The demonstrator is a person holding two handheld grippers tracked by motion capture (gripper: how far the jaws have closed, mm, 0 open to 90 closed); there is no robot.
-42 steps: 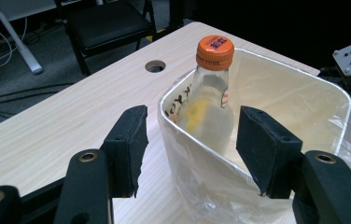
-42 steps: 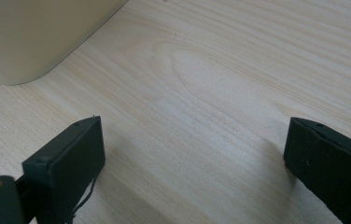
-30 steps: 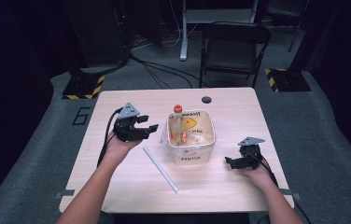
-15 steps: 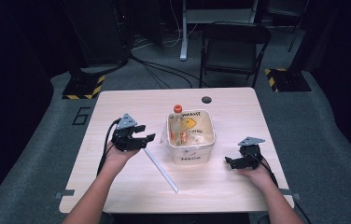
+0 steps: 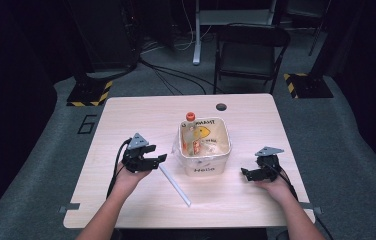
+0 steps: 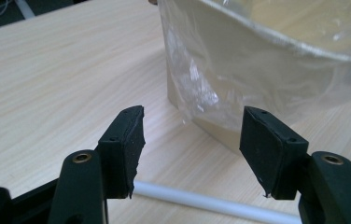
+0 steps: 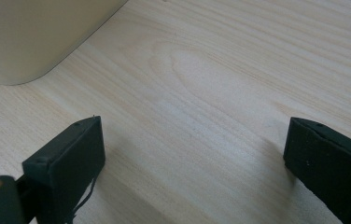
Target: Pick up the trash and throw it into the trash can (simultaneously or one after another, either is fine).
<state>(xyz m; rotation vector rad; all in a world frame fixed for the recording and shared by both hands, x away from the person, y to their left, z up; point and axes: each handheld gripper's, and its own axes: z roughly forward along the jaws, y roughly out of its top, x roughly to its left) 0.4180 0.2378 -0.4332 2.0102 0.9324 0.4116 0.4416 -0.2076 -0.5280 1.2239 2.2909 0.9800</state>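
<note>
high view is showing a person's two hands at a wooden table [image 5: 126,120], each holding a gripper. left gripper [image 5: 157,160] is sitting with its jaws apart, gripping nothing, just beside the upper end of a white rod [image 5: 174,185] that is lying on the table. left gripper view is showing that rod [image 6: 201,201] passing low between the parted jaws, with a plastic-lined beige tub [image 6: 276,60] ahead. right gripper [image 5: 245,173] is resting wide open on the table right of the tub [image 5: 204,165], holding nothing. an orange-capped bottle [image 5: 190,117] is standing at the tub's far edge.
</note>
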